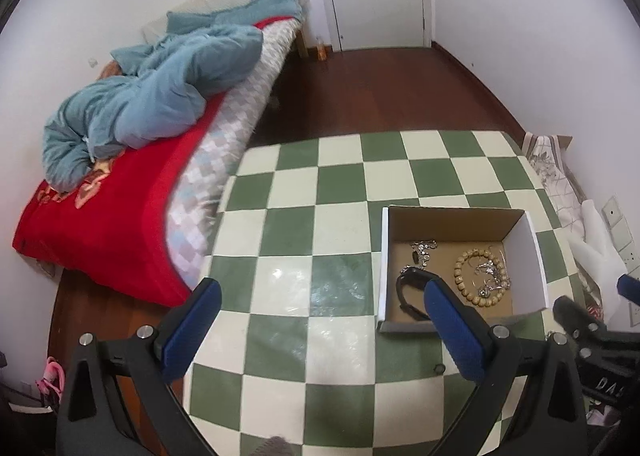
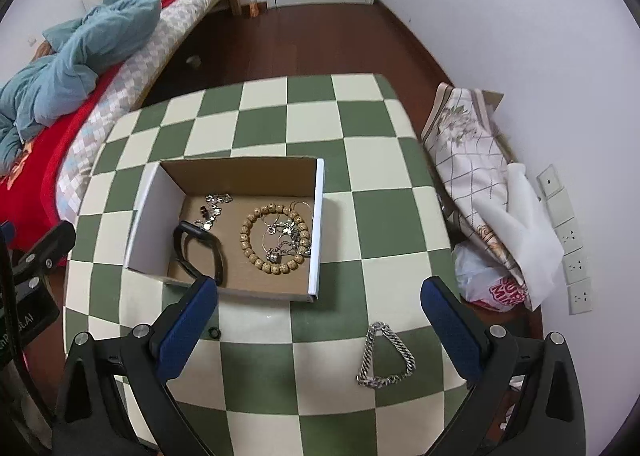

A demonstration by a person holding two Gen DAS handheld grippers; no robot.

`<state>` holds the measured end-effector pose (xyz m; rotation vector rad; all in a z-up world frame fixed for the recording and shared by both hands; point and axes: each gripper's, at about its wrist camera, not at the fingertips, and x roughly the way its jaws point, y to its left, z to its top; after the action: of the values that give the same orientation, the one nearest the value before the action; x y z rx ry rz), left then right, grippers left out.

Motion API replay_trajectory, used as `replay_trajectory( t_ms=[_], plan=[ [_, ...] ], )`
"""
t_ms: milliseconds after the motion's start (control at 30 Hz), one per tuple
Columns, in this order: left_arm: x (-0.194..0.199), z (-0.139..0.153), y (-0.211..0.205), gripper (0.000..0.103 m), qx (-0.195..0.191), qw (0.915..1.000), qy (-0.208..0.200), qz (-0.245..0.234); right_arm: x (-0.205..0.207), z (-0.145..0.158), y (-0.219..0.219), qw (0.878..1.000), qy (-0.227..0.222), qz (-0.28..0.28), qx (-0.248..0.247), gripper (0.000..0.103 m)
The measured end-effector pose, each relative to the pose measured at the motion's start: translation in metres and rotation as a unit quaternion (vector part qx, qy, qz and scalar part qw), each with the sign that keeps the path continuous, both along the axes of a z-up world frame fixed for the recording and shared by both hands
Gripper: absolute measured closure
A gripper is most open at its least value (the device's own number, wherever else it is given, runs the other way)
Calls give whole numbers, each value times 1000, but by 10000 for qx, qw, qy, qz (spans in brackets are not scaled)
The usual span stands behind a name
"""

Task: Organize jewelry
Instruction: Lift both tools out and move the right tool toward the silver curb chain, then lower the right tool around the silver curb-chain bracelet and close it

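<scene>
Most of the jewelry is already gathered in the cardboard box (image 2: 240, 224) ahead of the right hand-held gripper (image 2: 318, 320): a beaded bracelet (image 2: 276, 234), thin chains and a black band (image 2: 200, 252). A silver chain bracelet (image 2: 386, 356) is left on the table (image 2: 280, 116), between the released, empty fingers; it is seen only in the right view. A small dark ring (image 2: 215, 333), possibly jewelry, lies nearby. The left hand-held gripper (image 1: 320, 324) is likewise spread and empty.

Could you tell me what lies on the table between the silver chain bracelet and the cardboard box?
In the right wrist view, only bare checkered tablecloth separates the silver chain bracelet from the cardboard box; a small black ring sits off left.
</scene>
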<state>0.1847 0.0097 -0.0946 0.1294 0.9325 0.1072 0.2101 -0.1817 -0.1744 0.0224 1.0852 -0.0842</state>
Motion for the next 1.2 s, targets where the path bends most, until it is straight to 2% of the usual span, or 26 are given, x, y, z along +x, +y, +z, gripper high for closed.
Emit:
replay_trajectory(
  t_ms=[233, 400, 467, 567, 667, 900, 1033, 1200],
  plan=[
    [-38, 28, 1, 0, -48, 9994, -340, -33, -38, 33, 1, 9990, -444, -30, 17, 0],
    [-60, 43, 4, 0, -77, 9986, -507, 154, -63, 56, 5, 9971, -750, -11, 85, 0],
    [-70, 45, 4, 0, -76, 9980, -579, 224, -75, 63, 5, 9962, -859, -8, 158, 0],
    [-81, 39, 6, 0, -285, 9973, -569, 362, -90, 63, -2, 9960, -860, -115, 225, 0],
    [-84, 21, 2, 0, -231, 9977, -472, 429, -100, 49, -18, 9966, -723, -344, 180, 0],
    [-70, -50, -24, 0, 104, 9990, 358, 264, -105, -24, -70, 9953, -39, -964, -53, 1],
    [-63, -75, -32, 0, 160, 9976, 644, 204, -101, -54, -86, 9939, 158, -1082, -128, 1],
    [-52, -96, -40, 0, 224, 9960, 859, 135, -93, -76, -98, 9923, 266, -1211, -50, 1]
  ],
)
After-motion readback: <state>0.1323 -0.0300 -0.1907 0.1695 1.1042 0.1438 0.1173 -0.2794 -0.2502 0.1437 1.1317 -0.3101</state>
